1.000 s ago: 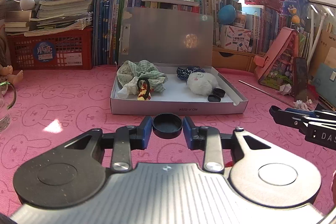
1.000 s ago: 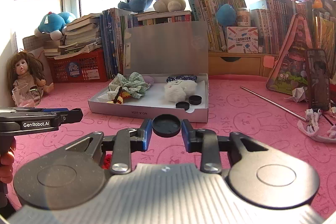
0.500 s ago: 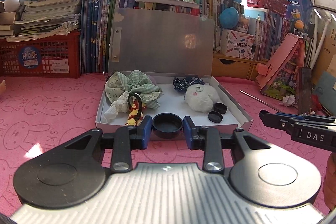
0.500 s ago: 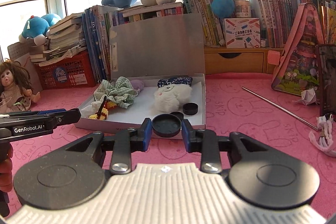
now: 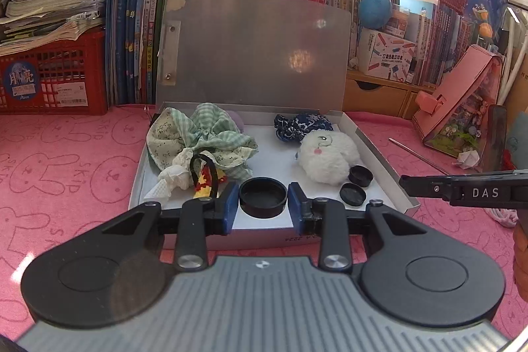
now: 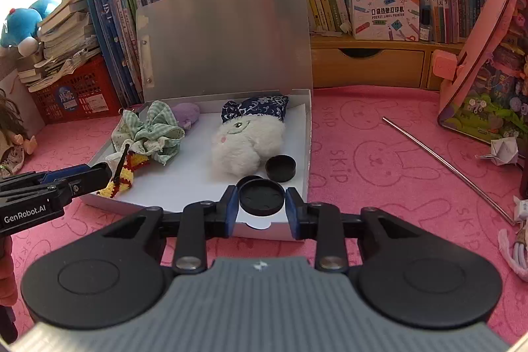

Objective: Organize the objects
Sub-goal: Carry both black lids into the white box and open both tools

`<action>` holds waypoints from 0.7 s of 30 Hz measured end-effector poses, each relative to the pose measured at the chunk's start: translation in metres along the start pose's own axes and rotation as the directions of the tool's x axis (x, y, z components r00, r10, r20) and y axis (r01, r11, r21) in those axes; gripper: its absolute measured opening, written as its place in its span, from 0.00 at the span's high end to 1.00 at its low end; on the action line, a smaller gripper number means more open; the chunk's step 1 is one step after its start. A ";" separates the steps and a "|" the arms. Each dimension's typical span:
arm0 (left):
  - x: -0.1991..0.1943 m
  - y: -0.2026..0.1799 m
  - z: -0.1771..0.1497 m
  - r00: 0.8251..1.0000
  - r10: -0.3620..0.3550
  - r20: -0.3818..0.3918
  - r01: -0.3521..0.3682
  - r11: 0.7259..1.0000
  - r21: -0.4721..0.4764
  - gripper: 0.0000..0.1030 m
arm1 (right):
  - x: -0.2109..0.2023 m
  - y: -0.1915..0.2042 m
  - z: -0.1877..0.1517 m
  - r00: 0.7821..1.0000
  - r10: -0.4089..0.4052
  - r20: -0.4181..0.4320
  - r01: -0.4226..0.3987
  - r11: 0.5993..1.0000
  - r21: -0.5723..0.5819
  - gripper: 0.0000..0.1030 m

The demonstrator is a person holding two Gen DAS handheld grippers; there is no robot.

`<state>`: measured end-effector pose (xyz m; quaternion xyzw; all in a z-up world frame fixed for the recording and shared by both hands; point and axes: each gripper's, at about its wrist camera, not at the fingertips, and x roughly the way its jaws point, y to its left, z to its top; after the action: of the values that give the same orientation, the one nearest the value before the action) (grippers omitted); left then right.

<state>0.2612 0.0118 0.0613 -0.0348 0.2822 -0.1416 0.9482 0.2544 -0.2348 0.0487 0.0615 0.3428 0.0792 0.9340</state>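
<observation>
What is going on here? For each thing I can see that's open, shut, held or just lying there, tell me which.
Box: lid up, open.
Left gripper: shut on a black cap, over the box.
Right gripper: shut on another black cap.
Two loose caps: lying in the box.
White plush: lying in the box.
Green checked cloth: crumpled in the box.
Metal rod: lying on the pink mat.

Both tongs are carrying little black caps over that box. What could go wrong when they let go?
The right cap hangs over a cap lying in the box, so it may land on it and roll. The left cap is near the box's front wall and might drop outside. Either tongs could snag the checked cloth.
</observation>
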 end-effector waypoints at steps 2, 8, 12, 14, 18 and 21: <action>0.011 0.001 0.001 1.000 0.007 -0.020 -0.007 1.000 -0.005 0.63 | 0.008 -0.002 0.004 1.000 -0.005 -0.017 0.005 1.000 0.006 0.65; 0.034 0.006 0.001 0.998 0.011 -0.057 -0.012 1.000 -0.026 0.63 | 0.026 -0.002 0.009 0.998 -0.002 -0.067 0.002 1.000 0.006 0.65; 0.045 0.008 0.000 0.997 0.024 -0.077 -0.025 1.000 -0.018 0.63 | 0.034 0.002 0.009 0.995 -0.020 -0.094 0.018 1.000 -0.019 0.65; 0.049 0.011 -0.001 0.996 0.035 -0.082 -0.036 0.999 -0.016 0.63 | 0.037 0.003 0.010 0.995 -0.025 -0.101 0.023 0.999 -0.027 0.65; 0.054 0.014 -0.002 0.995 0.048 -0.088 -0.050 0.999 -0.015 0.63 | 0.044 0.004 0.013 0.991 -0.033 -0.130 0.030 0.999 -0.028 0.65; 0.059 0.015 -0.002 0.994 0.063 -0.093 -0.064 0.998 -0.006 0.63 | 0.050 0.004 0.015 0.987 -0.043 -0.152 0.040 0.999 -0.020 0.65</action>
<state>0.3107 0.0094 0.0262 -0.0232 0.3274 -0.1114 0.9380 0.3013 -0.2221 0.0294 0.0403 0.4137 0.0670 0.9070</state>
